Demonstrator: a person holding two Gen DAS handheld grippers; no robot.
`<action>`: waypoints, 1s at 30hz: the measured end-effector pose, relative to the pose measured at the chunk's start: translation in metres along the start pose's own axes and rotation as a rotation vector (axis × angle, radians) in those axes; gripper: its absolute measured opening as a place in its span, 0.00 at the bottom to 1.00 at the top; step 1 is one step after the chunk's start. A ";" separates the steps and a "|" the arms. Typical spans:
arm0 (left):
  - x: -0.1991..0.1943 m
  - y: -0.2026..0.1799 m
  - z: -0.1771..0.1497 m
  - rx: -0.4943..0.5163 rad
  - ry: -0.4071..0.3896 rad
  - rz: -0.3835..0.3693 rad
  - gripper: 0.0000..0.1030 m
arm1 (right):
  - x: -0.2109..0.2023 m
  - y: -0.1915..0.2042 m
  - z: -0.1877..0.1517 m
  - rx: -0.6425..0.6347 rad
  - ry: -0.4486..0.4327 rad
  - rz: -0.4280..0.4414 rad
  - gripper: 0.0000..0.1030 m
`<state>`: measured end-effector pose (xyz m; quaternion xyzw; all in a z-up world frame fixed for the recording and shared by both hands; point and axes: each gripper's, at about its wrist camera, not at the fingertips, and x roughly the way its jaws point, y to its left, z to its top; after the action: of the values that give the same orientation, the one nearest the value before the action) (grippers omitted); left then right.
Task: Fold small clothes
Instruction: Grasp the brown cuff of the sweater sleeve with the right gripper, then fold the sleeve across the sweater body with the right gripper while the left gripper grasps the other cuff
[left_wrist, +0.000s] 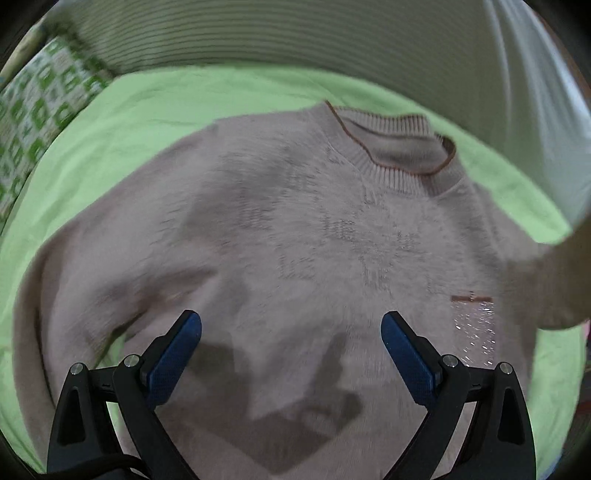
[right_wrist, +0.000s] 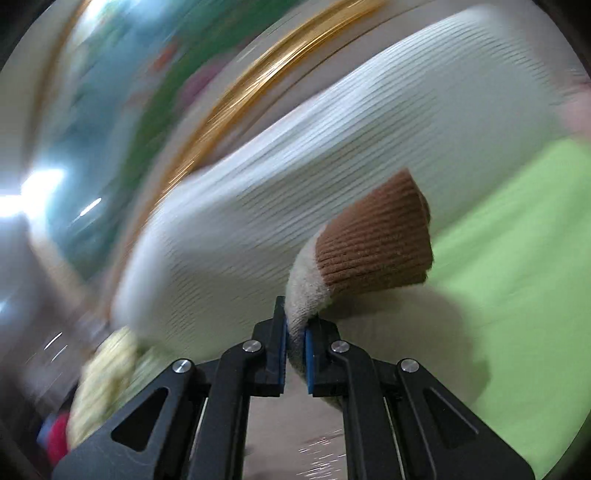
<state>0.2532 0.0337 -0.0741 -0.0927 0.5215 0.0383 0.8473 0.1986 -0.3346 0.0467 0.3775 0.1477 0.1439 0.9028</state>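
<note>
A beige knitted sweater (left_wrist: 288, 229) lies front-up on a light green sheet (left_wrist: 155, 103), spread out directly ahead of and beneath the left gripper (left_wrist: 291, 325), whose blue-padded jaws stand wide apart above the fabric with nothing between them. Its ribbed collar (left_wrist: 399, 155), edged in brown, lies far ahead of the gripper and to its right; a small brown label (left_wrist: 471, 298) is sewn near the right finger, its writing too blurred to read. The right gripper (right_wrist: 295, 332) has its jaws pressed together on the sweater's sleeve (right_wrist: 306, 299), pinching it just behind the brown ribbed cuff (right_wrist: 373, 243), which sticks out ahead of the fingertips.
</note>
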 end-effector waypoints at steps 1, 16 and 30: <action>-0.006 0.007 -0.004 -0.021 -0.001 -0.014 0.95 | 0.037 0.023 -0.024 -0.011 0.094 0.053 0.12; 0.024 0.044 0.010 -0.223 0.078 -0.111 0.96 | 0.050 -0.043 -0.083 0.049 0.245 -0.283 0.59; 0.019 0.088 0.014 -0.316 -0.057 -0.193 0.08 | 0.055 -0.135 -0.050 0.050 0.224 -0.513 0.60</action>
<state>0.2600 0.1219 -0.0956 -0.2733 0.4735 0.0411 0.8363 0.2503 -0.3735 -0.0936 0.3316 0.3406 -0.0520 0.8783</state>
